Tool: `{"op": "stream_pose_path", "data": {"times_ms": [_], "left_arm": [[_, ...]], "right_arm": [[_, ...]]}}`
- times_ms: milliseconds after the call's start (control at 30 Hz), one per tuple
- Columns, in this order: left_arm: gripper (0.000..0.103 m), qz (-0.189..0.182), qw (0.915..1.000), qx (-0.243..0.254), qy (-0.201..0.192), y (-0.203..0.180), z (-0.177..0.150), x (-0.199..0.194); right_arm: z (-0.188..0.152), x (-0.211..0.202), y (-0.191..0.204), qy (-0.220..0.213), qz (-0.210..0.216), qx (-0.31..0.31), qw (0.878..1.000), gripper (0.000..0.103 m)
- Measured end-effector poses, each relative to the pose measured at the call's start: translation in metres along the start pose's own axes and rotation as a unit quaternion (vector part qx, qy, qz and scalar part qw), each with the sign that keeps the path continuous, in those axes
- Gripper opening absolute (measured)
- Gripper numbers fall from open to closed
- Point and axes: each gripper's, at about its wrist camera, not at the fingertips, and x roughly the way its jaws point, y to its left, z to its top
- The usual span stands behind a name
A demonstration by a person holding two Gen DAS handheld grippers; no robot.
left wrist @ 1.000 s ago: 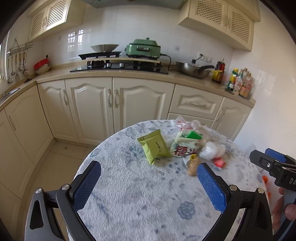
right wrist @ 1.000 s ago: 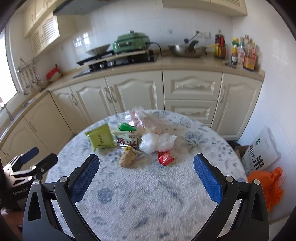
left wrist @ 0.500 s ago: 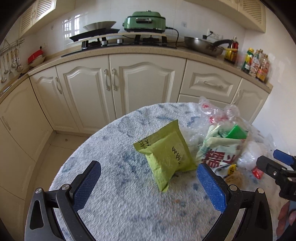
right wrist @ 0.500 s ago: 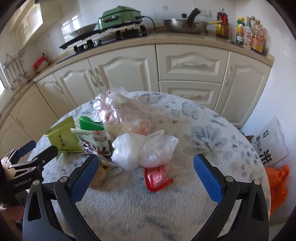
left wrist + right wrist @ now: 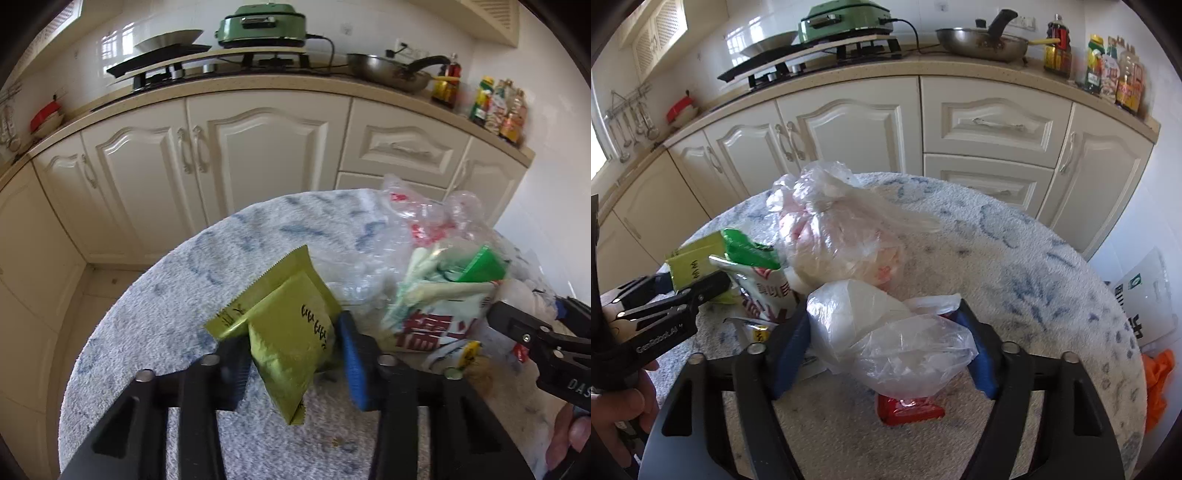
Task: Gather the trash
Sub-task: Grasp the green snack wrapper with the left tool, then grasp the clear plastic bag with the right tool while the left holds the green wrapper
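On a round worktop (image 5: 155, 325) covered with a fuzzy white-and-blue cloth, a small heap of trash lies toward the far side, in front of cream kitchen cabinets (image 5: 849, 125). The left gripper (image 5: 291, 350) has its jaws just closed in from wide and now pinches an olive-green foil sachet with black writing and a serrated edge (image 5: 288, 328), the blue pads pressing on both of its flanks; the sachet stands tilted between them, its lower corner hanging toward the cloth. Just beside it lies a white snack packet with red characters and a green top (image 5: 439, 302), and behind that a crumpled clear plastic bag with red print (image 5: 421, 221). The right gripper (image 5: 886, 332) has its jaws just drawn inward as well, and they press on either side of a crumpled translucent white plastic bag (image 5: 886, 332), which bulges up between the pads. Under the near edge of this bag a small red wrapper (image 5: 908, 410) lies flat on the cloth. Behind it sits the larger clear bag holding pale contents, knotted at the top. A hand (image 5: 617, 413) grips the left tool at the lower left of the right wrist view. An orange plastic bag (image 5: 1156, 384) lies on the floor beyond the worktop's right edge.
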Motion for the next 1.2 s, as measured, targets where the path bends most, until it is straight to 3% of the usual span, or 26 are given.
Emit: {"op": "stream_pose_path", "data": {"times_ms": [67, 367, 600, 667, 800, 900, 1000, 1200], "left_arm": [[0.027, -0.003, 1.0000, -0.002, -0.004, 0.000, -0.002, -0.002], [0.024, -0.018, 0.9996, -0.005, -0.021, 0.007, -0.042, -0.051], [0.024, -0.031, 0.9993, -0.003, -0.022, -0.003, -0.084, -0.102], [0.024, -0.031, 0.9993, -0.001, -0.021, -0.006, -0.095, -0.113], [0.024, -0.029, 0.9993, -0.001, -0.022, -0.013, -0.108, -0.135], [0.024, -0.027, 0.9994, 0.003, -0.020, -0.015, -0.111, -0.142], [0.024, -0.025, 0.9995, 0.002, -0.017, -0.018, -0.108, -0.142], [0.024, -0.021, 0.9997, -0.002, -0.014, -0.015, -0.099, -0.136]], "right_arm": [[-0.003, -0.007, 0.001, -0.005, 0.008, 0.000, 1.000, 0.062], [-0.033, -0.054, -0.009, -0.011, 0.023, 0.025, 0.999, 0.045], [-0.062, -0.069, -0.004, 0.007, 0.011, 0.025, 1.000, 0.046], [-0.065, -0.065, -0.003, 0.012, -0.002, 0.017, 1.000, 0.054], [-0.066, -0.070, -0.017, -0.001, 0.008, 0.058, 0.998, 0.088], [-0.064, -0.078, -0.021, -0.023, 0.010, 0.064, 0.998, 0.089], [-0.053, -0.076, -0.013, -0.034, -0.008, 0.029, 0.999, 0.089], [-0.041, -0.052, 0.003, -0.011, -0.019, -0.015, 1.000, 0.089]]}}
